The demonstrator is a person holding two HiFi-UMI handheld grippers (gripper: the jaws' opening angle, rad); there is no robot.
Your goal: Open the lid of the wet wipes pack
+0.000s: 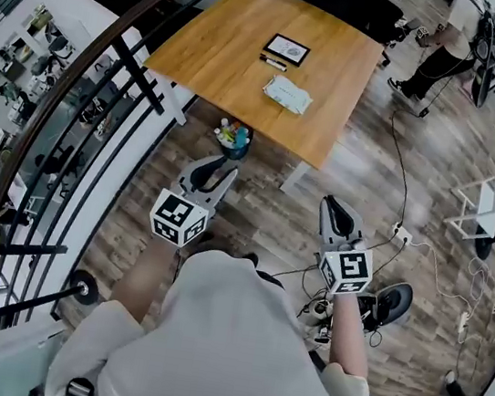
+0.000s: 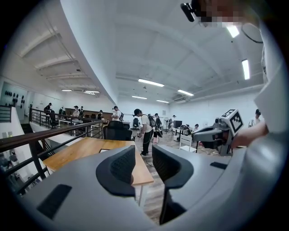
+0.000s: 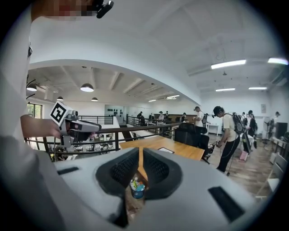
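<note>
Nothing of the task is done yet: the wipes pack (image 1: 287, 94) lies flat on the worktop (image 1: 215, 57) with its lid apparently still shut, well apart from both tools. Judging by that, the whole approach and the lid lift remain. The left hand-held gripper (image 1: 213, 174) is released, jaws apart and empty; the right hand-held gripper (image 1: 337, 212) shows only a thin slit, also empty. Both sit close to the body, pointing roughly level toward the worktop.

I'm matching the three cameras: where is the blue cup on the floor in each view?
Head view: blue cup on the floor, just off the near corner of the wooden table.
Left gripper view: not in it.
Right gripper view: the cup low centre, in the gap between the jaws.
Shared landmark: that wooden table, in all three.
</note>
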